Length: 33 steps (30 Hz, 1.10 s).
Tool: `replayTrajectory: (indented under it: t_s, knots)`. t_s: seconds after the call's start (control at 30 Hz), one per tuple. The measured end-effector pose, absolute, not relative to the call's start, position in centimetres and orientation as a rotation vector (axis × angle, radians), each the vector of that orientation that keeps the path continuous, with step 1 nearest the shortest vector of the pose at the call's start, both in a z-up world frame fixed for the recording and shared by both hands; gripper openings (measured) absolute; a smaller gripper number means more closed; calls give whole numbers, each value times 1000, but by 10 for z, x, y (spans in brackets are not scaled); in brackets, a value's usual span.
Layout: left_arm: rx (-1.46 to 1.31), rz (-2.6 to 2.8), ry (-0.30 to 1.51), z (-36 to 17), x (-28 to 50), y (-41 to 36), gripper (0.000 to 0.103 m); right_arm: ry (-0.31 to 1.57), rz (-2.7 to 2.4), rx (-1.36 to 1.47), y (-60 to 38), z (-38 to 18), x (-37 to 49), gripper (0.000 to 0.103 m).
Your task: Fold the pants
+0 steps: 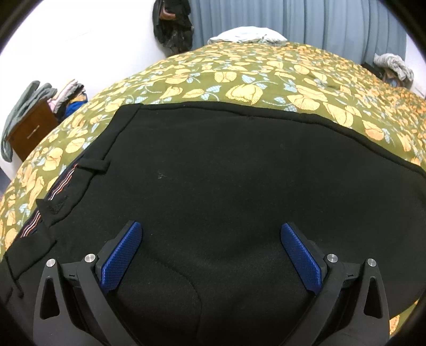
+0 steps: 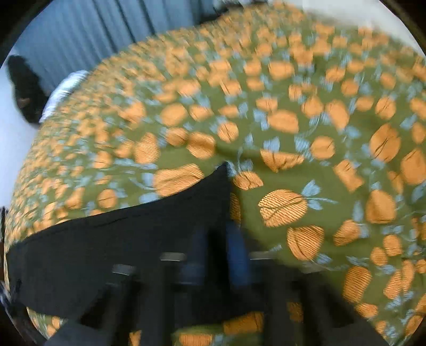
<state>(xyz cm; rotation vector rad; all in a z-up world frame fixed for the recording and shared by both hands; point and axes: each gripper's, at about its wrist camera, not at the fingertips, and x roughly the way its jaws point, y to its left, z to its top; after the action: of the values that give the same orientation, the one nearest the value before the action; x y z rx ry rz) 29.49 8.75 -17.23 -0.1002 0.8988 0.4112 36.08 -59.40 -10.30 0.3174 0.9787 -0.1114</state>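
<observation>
The right gripper point(image 2: 217, 255) pinches the black pants point(image 2: 106, 247) nearly closed; the left gripper point(image 1: 211, 255) gapes empty above them. A thin pinch may slip, spoiling the fold.

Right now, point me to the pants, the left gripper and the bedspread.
pants point(image 1: 226, 170), left wrist view, flat upper panel.
left gripper point(image 1: 210, 226), left wrist view, between open fingertips.
bedspread point(image 1: 239, 79), left wrist view, bare floral area.

black pants point(image 1: 226, 173), olive bedspread point(image 1: 239, 77) with orange flowers, blue claw pads point(image 1: 121, 256), grey-blue curtain point(image 1: 319, 21)
</observation>
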Motion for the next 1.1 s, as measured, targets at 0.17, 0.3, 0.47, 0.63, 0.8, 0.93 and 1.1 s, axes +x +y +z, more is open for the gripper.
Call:
replayTrajectory:
  t_s: [0.17,0.3,0.47,0.63,0.8,0.93,1.1]
  knots:
    - [-81,426,924,-171,300,85,103,819,-36,284,-563,-60,260,4]
    - [-71,443,954,-168,303,83,103,746,-86,396,-550,-59,158,4]
    - [-43,443,1007,-164,305,82,103,786,-276,389,-523,-87,75,4]
    - [-34,401,1079,-147,289,80,103,840,-442,374,-505,-103,47,48]
    - [-82,307,1045,-121,245,85,102,713,-580,503,-514,-88,5,82]
    - [-65,232,1022,-111,212,79,103,648,-569,501,-493,-71,-9,83]
    - [-17,136,961,-104,191,58,103,553,-452,552,-450,-61,-25,90]
